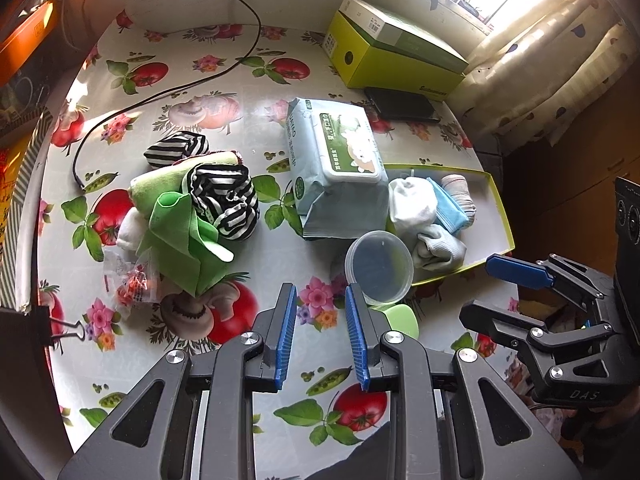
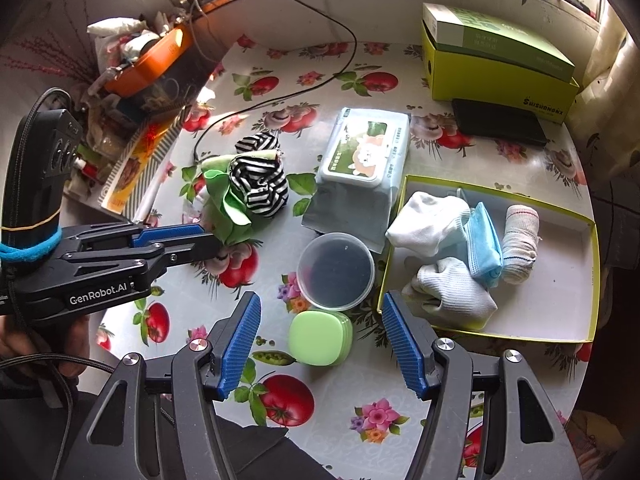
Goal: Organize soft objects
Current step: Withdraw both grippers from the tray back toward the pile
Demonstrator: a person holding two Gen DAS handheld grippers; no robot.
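A pile of soft things lies on the table's left: a green cloth [image 1: 176,240] [image 2: 228,208], striped black-and-white socks [image 1: 228,204] [image 2: 262,188] and a white sock [image 1: 130,230]. A shallow yellow-green box lid [image 1: 496,204] [image 2: 560,320] on the right holds white socks [image 2: 428,224], a blue face mask [image 2: 486,246] and a rolled sock [image 2: 520,240]. My left gripper [image 1: 320,300] [image 2: 212,240] is open and empty, short of the pile. My right gripper [image 2: 320,312] [image 1: 480,284] is open and empty above a green case.
A wet-wipes pack [image 1: 336,168] [image 2: 360,172] lies mid-table. A clear round tub [image 1: 378,266] [image 2: 336,270] and a green case [image 2: 320,338] sit in front of it. A yellow-green carton [image 2: 496,64], a black wallet [image 2: 500,122], a black cable [image 1: 160,96] and a wrapped packet [image 1: 128,280] are also there.
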